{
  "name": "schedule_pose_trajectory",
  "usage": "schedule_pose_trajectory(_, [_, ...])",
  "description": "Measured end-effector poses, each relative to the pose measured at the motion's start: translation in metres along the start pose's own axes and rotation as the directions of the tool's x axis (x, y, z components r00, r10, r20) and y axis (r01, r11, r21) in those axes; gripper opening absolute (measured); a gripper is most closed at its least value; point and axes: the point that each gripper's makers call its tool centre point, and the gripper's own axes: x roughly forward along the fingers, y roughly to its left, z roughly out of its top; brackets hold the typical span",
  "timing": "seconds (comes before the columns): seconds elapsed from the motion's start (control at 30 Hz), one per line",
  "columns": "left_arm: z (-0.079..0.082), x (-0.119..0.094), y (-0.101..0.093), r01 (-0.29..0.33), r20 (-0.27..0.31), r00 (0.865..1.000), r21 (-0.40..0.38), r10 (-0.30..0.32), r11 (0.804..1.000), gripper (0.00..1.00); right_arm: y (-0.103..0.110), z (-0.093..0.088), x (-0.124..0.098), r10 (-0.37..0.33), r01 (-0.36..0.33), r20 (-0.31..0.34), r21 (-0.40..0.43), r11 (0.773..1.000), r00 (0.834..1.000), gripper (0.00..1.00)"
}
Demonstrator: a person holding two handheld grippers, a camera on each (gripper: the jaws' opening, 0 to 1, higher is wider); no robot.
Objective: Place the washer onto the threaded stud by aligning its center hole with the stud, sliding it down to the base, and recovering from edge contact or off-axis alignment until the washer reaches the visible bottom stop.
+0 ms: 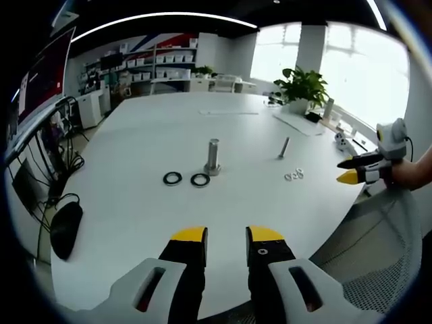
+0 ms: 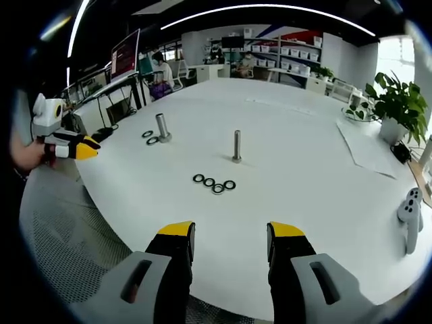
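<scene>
On the white table stands a thick threaded stud (image 1: 213,156) (image 2: 162,127), with two black washers (image 1: 186,179) (image 2: 150,137) lying flat beside its base. A thinner stud (image 1: 284,147) (image 2: 237,146) stands further along, with several small washers (image 1: 293,175) (image 2: 214,183) on the table near it. My left gripper (image 1: 226,237) is open and empty at the table's near edge, short of the thick stud; it also appears at the left (image 2: 82,148). My right gripper (image 2: 229,239) is open and empty, facing the small washers and thin stud; it appears at the right (image 1: 352,170).
A potted plant (image 1: 300,88) (image 2: 399,104), papers (image 2: 368,148) and a white controller (image 2: 410,206) sit on the table's far side. A mesh chair (image 1: 378,263) stands by the edge. Cables and a dark bag (image 1: 65,229) lie on the floor. Desks and shelves line the room.
</scene>
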Motion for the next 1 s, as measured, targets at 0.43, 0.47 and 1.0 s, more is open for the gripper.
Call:
schedule_pose_trajectory(0.43, [-0.0011,0.0003,0.0001,-0.001,-0.006,1.000,0.002,0.001,1.000,0.20,0.0002,0.0004,0.0002,0.003,-0.003,0.003,0.001,1.000,1.000,0.46])
schedule_pose_trajectory(0.47, [-0.0010,0.0003,0.0001,-0.001,-0.006,1.000,0.004,0.001,1.000,0.20,-0.0002,-0.0001,0.0005,0.002,-0.002,0.003,0.003,1.000,1.000,0.46])
schedule_pose_trajectory(1.0, [-0.0019,0.0002,0.0020,-0.008,-0.010,1.000,0.000,0.008,1.000,0.20,-0.0005,-0.0004,0.0005,0.000,0.000,0.000,0.004,1.000,1.000,0.46])
